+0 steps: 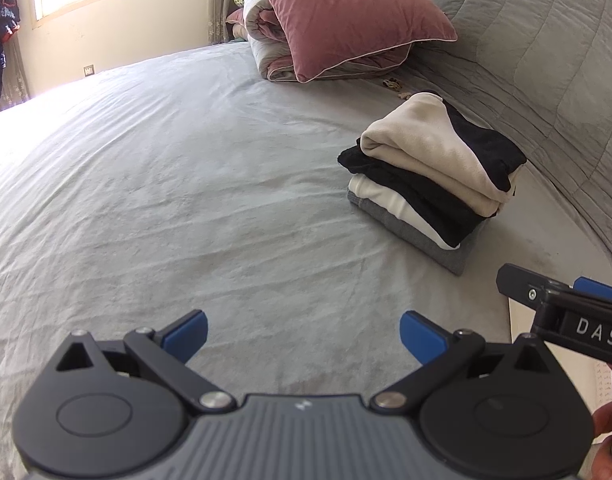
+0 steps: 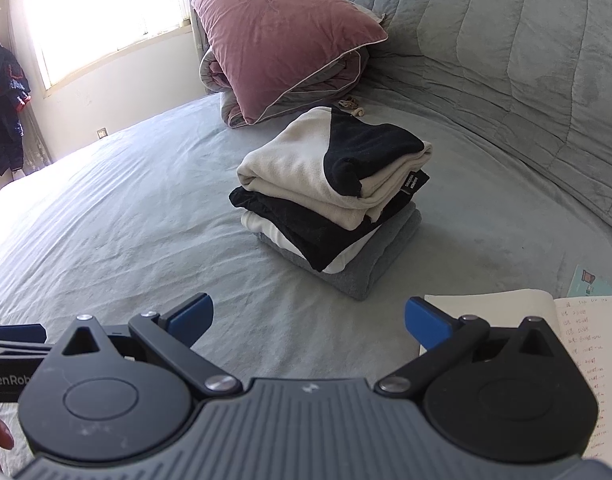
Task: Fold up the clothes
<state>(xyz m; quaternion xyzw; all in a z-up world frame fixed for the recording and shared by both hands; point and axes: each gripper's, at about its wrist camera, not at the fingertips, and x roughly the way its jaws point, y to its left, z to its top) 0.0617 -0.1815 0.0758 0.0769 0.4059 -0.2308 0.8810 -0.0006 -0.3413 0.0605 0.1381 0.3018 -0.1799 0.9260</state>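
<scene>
1. Two wide-spread, empty jaws of the left gripper [image 1: 304, 334] hover over bare sheet [image 1: 154, 184]; the folded stack [image 1: 429, 178] lies far right, near the quilted edge.
2. Right wrist view: right gripper [image 2: 307, 320] equally wide, empty; stack [image 2: 331, 204] straight ahead, open notebook [image 2: 545, 320] beside its right finger.

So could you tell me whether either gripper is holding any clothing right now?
Neither: the left gripper and right gripper are open and empty, short of the folded stack.

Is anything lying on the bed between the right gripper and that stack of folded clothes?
Nothing visible. Only bare bed sheet lies between the open right gripper and the stack of folded clothes. The open notebook sits off to its right, out of the path.
</scene>
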